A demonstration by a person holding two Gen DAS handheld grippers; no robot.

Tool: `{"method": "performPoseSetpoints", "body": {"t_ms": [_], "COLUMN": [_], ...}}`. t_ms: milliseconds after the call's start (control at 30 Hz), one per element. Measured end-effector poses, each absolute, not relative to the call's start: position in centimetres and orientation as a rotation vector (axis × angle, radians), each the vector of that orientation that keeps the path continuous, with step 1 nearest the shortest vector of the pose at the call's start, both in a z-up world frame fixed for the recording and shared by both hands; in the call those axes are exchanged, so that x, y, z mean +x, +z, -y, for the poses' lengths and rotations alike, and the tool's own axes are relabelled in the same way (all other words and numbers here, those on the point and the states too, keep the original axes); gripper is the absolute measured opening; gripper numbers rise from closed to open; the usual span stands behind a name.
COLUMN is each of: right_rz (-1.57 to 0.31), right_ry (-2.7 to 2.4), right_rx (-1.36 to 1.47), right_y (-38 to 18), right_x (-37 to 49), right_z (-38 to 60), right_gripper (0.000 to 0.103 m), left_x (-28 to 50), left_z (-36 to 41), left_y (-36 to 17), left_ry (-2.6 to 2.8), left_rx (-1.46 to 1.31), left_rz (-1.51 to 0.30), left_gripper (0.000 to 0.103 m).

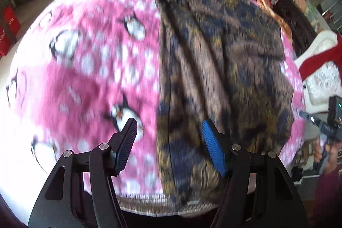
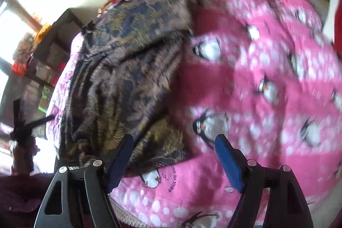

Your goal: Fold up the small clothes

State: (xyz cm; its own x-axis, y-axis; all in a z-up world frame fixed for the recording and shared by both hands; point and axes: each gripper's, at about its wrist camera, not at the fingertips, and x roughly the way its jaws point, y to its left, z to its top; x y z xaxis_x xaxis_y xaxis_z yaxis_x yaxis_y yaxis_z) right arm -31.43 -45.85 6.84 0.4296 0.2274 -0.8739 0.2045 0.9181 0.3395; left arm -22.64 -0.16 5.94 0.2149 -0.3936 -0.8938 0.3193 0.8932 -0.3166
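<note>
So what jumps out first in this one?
The bright pink penguin blanket fills both views. On it lies a brown and navy patterned garment, spread lengthwise, right of centre in the left wrist view. Both grippers are open and hold nothing: the left gripper straddles the garment's long edge, the right gripper hangs over its near corner.

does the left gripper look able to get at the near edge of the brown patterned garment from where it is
Probably yes. The left gripper is open and empty, and the brown patterned garment lies spread on the pink penguin blanket just ahead of its fingers, with nothing between them. Blur hides the height.
</note>
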Motion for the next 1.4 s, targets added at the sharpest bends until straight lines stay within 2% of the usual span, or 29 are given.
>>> {"method": "performPoseSetpoints", "body": {"t_ms": [100,133,167,200,233,467,500,700,767,800,833,867,900,1133,1400], "right_rz": [-1.092,-1.082,-1.055,-1.041,-1.059,-1.038,-1.042,-1.056,-1.01,-0.99,-0.975,-0.962,-0.947,-1.001,-1.043], "right_ry": [0.0,-0.005,-0.025,-0.035,-0.018,-0.042,-0.052,-0.091,-0.092,-0.085,-0.083,-0.085,-0.086,-0.088,-0.083], "right_rx": [0.435,0.409,0.336,0.272,0.264,0.319,0.354,0.449,0.525,0.547,0.55,0.545,0.534,0.51,0.494], "right_y": [3.9,3.4,3.3,3.4,3.3,6.6,6.7,4.9,5.0,5.2,5.4,5.7,6.0,4.8,4.2], "right_x": [-31.2,-31.0,-31.0,-31.0,-30.9,-37.3,-38.2,-40.1,-40.1,-40.0,-39.9,-39.8,-39.7,-38.5,-38.2], "right_z": [44.6,44.2,43.4,42.7,42.3,43.1,43.6,44.7,45.3,45.4,45.3,45.2,45.0,44.5,44.1], "right_gripper": [0.075,0.068,0.055,0.014,0.006,0.006,0.003,0.003,0.008,0.026,0.051,0.059,0.061,0.061,0.061], "left_x": [-23.6,-23.8,-24.1,-24.1,-24.2,-24.9,-25.1,-25.9,-26.2,-26.3,-26.3,-26.5,-26.6,-27.4,-27.5], "left_z": [0.2,0.1,0.1,0.1,0.0,-1.1,-1.3,-1.3,-1.1,-0.9,-0.6,-0.4,-0.2,1.8,2.1], "left_y": [5.3,5.3,5.5,5.6,5.7,5.9,5.6,4.0,4.1,4.1,3.9,3.8,3.7,3.2,3.0], "left_ry": [-0.496,-0.5,-0.504,-0.506,-0.506,-0.52,-0.52,-0.52,-0.53,-0.534,-0.536,-0.535,-0.53,-0.482,-0.472], "left_rx": [-0.066,-0.068,-0.068,-0.065,-0.063,-0.098,-0.106,-0.13,-0.117,-0.114,-0.107,-0.096,-0.084,0.061,0.08], "left_rz": [-1.292,-1.294,-1.291,-1.287,-1.281,-1.276,-1.285,-1.347,-1.342,-1.346,-1.355,-1.359,-1.357,-1.336,-1.332], "left_gripper": [0.064,0.064,0.064,0.064,0.064,0.064,0.064,0.064,0.064,0.064,0.064,0.064,0.064,0.064,0.065]}}
